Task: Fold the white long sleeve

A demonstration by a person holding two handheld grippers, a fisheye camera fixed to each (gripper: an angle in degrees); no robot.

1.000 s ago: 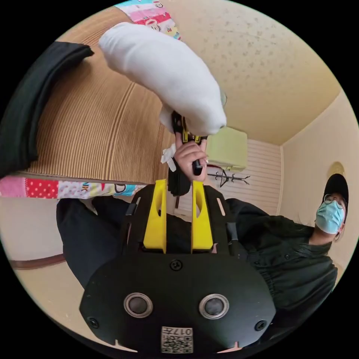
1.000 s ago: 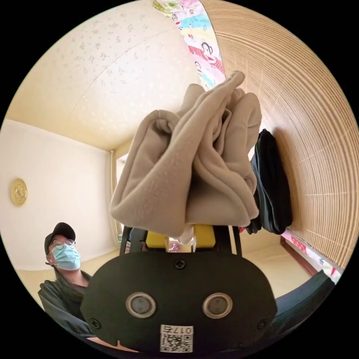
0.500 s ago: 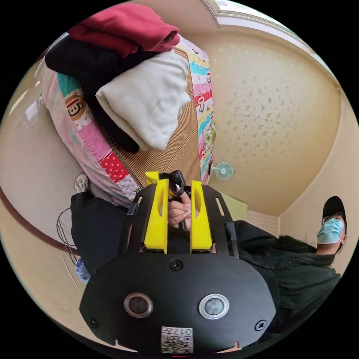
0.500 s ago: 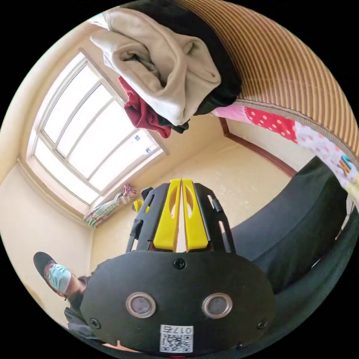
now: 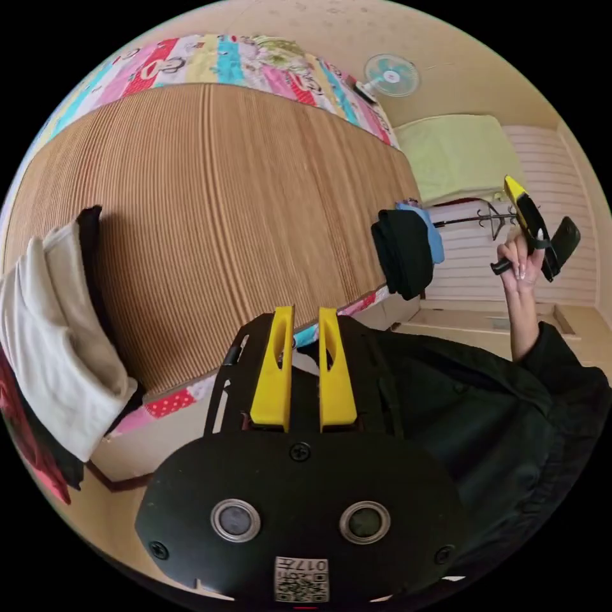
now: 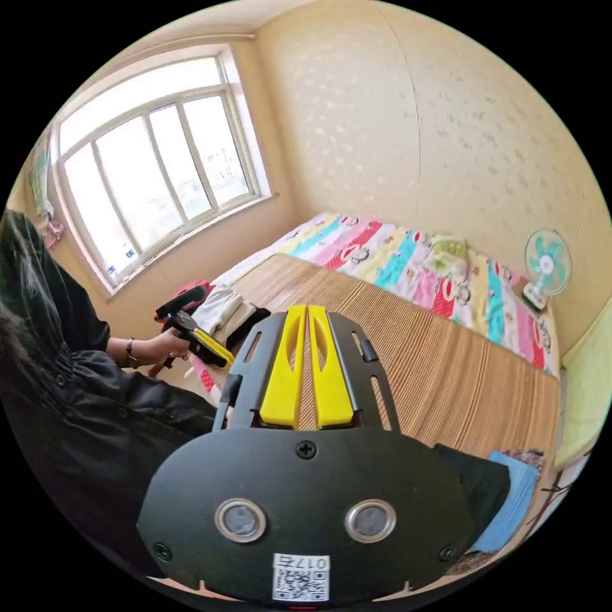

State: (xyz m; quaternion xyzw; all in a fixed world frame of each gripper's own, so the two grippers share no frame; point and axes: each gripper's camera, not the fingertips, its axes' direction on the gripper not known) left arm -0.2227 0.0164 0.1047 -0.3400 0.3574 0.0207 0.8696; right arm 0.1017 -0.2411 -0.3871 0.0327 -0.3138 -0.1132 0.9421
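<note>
The white long-sleeve garment of soft, fleecy cloth [image 5: 48,357] lies folded into a thick, rounded bundle at one corner of the bed, on top of a pile. In the left gripper view it rests on a folded black garment [image 5: 95,268], with red cloth [image 5: 25,433] on its far side, and one end of it overhangs the bed's edge. Its layers show as two or three plump folds stacked against each other, cream in the shade and bright white where the light hits. In the right gripper view the same white bundle [image 6: 220,309] sits on the woven straw-coloured bed mat [image 6: 408,370], near the window side, flanked by black and red cloth.
</note>
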